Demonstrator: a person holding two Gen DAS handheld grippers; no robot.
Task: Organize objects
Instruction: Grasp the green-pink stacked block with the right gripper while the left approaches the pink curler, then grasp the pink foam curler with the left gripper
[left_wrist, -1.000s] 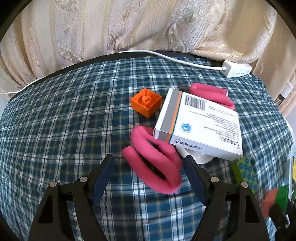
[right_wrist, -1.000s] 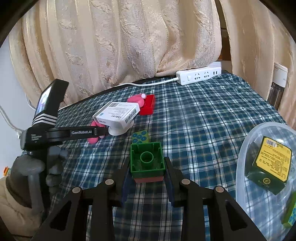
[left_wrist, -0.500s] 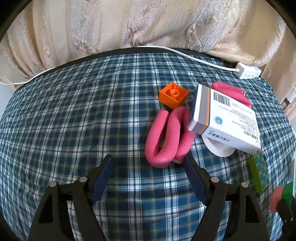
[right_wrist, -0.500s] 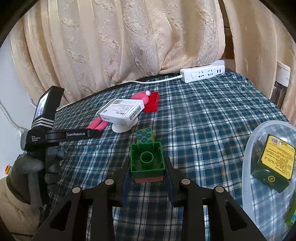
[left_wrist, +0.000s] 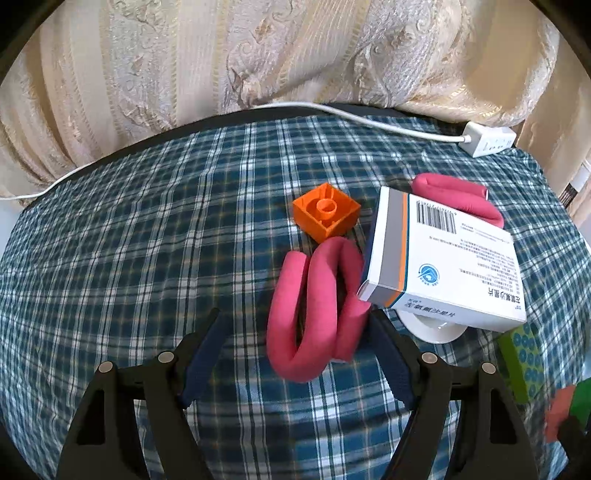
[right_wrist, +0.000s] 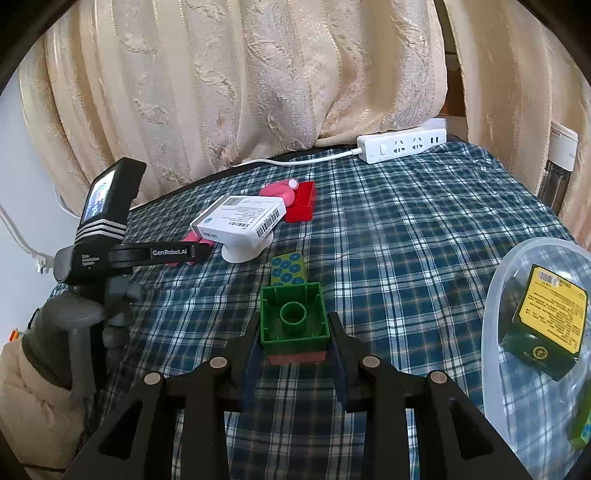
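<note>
My left gripper (left_wrist: 295, 354) is open, its fingers on either side of the near end of a folded pink foam roll (left_wrist: 314, 306) on the plaid cloth. An orange brick (left_wrist: 326, 212) lies just behind the roll. A white medicine box (left_wrist: 443, 258) rests tilted on a white round base (left_wrist: 432, 326) to the right, with a second pink roll (left_wrist: 458, 197) behind it. My right gripper (right_wrist: 293, 339) is shut on a green brick (right_wrist: 293, 317) stacked on a red brick (right_wrist: 295, 357), held above the cloth.
A clear plastic tub (right_wrist: 495, 302) at the right holds a dark green and yellow box (right_wrist: 546, 321). A green dotted block (right_wrist: 289, 269), a red brick (right_wrist: 303, 201) and a white power strip (right_wrist: 400, 146) lie on the table. Curtains hang behind the table edge.
The left gripper has shifted around the pink roll, which now lies lengthwise between its open fingers. The right gripper still holds the green brick and has moved slightly.
</note>
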